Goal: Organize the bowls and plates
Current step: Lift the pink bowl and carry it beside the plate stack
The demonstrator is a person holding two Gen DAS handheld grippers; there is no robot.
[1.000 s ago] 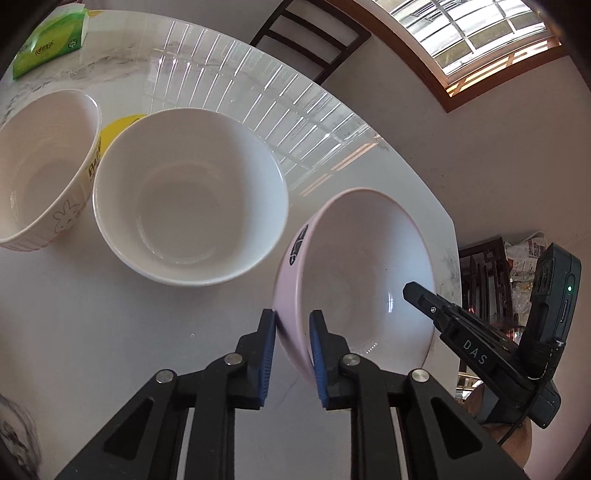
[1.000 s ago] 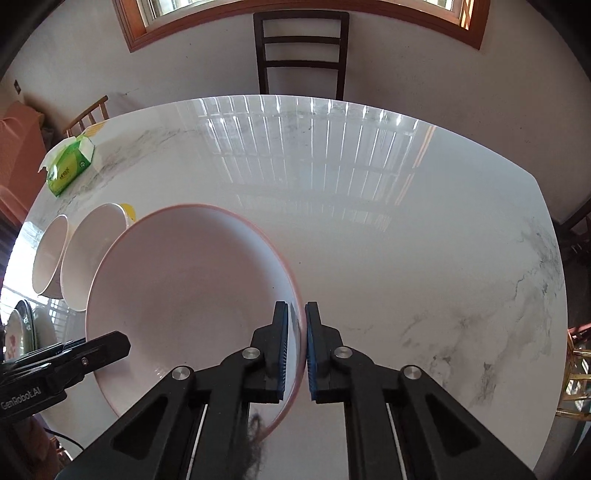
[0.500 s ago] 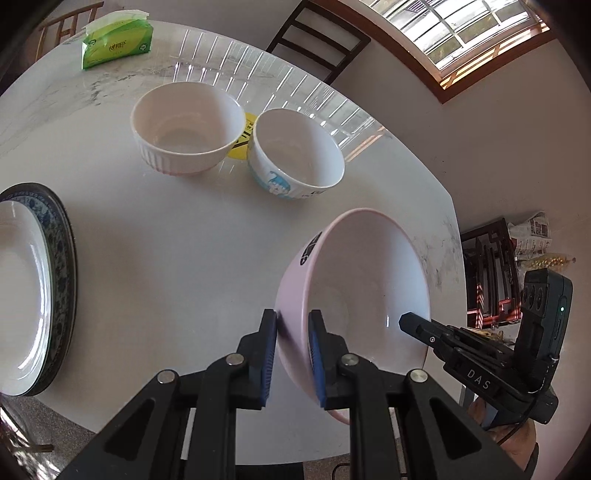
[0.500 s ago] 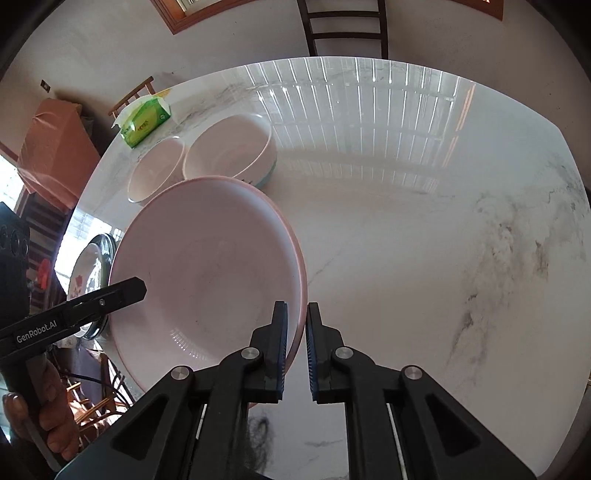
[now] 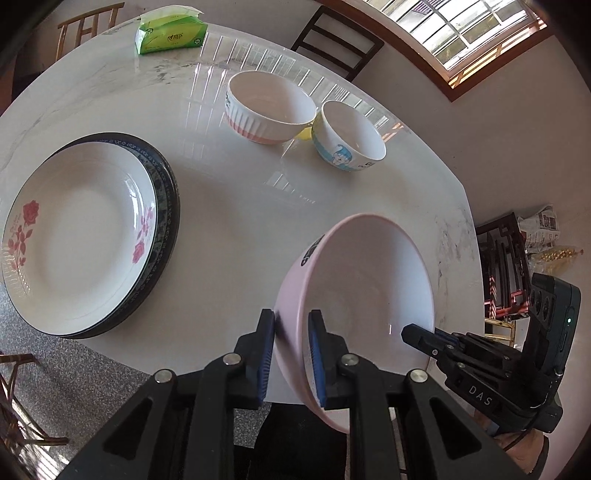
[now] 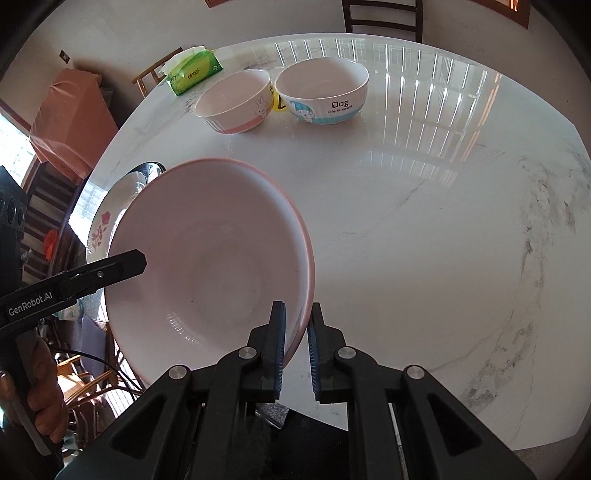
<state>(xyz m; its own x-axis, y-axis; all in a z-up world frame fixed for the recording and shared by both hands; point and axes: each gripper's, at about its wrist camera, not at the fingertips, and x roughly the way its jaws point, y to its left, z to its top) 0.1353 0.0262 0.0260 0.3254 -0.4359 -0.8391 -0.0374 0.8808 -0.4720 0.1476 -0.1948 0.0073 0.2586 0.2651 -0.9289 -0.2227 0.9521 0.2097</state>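
Observation:
Both grippers hold one large pink bowl (image 5: 362, 291) by opposite rims, lifted above the near edge of the white marble table (image 5: 236, 221). My left gripper (image 5: 291, 336) is shut on its left rim. My right gripper (image 6: 295, 332) is shut on its right rim, and the pink bowl (image 6: 207, 258) fills the left of the right wrist view. A rose-patterned white plate (image 5: 77, 229) lies on a dark-rimmed plate (image 5: 168, 206) at the left. A ribbed pink-and-white bowl (image 5: 267, 107) and a blue cartoon bowl (image 5: 349, 136) stand at the far side.
A green tissue pack (image 5: 170, 33) lies at the table's far edge. A yellow thing (image 5: 304, 133) shows between the two small bowls. A dark chair (image 5: 336, 40) stands behind the table, and dark furniture (image 5: 502, 266) stands at the right.
Both grippers have pulled back toward the near edge and risen with the pink bowl. The two small bowls now lie farther away and the stacked plates have come into full view.

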